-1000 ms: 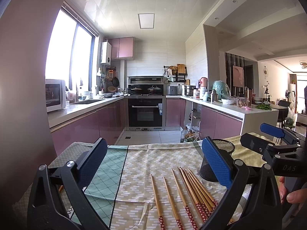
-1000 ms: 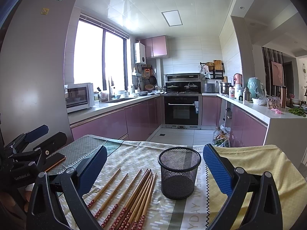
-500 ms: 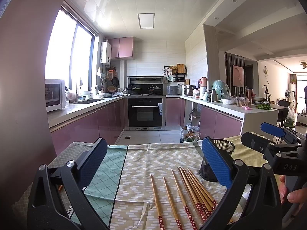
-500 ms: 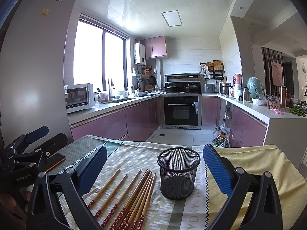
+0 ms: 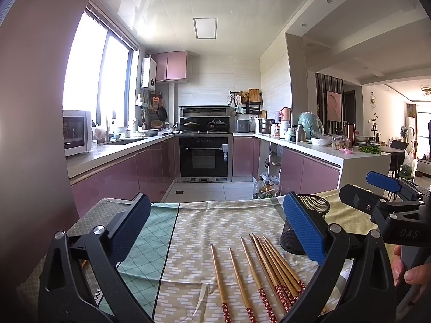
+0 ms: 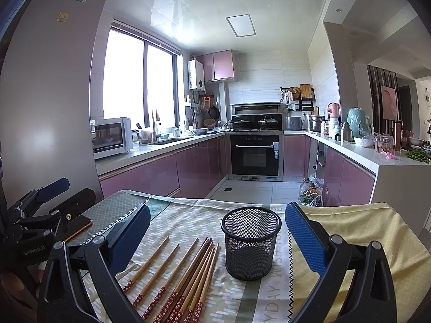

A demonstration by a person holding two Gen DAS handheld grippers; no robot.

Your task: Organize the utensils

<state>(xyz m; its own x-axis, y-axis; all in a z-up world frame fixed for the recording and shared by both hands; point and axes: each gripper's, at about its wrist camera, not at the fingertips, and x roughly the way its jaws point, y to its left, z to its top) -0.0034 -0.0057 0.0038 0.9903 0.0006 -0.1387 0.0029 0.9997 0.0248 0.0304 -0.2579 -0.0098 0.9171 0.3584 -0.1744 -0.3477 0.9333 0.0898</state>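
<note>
Several wooden chopsticks (image 5: 258,271) with red patterned ends lie side by side on the cloth-covered table; they also show in the right wrist view as chopsticks (image 6: 186,274). A black mesh cup (image 6: 251,242) stands upright just right of them, and in the left wrist view the mesh cup (image 5: 312,207) is partly hidden behind a blue pad. My left gripper (image 5: 215,231) hovers open above the cloth, holding nothing. My right gripper (image 6: 216,234) is open too, with the cup and the chopsticks in front of it.
The table carries patterned cloths, green checks at the left (image 5: 150,239) and yellow at the right (image 6: 358,231). A phone (image 6: 79,227) lies at the left. Beyond the far table edge lies the kitchen floor, with pink cabinets and an oven.
Nearly nothing has moved. Both views shift only very slightly, and both grippers stay open.
</note>
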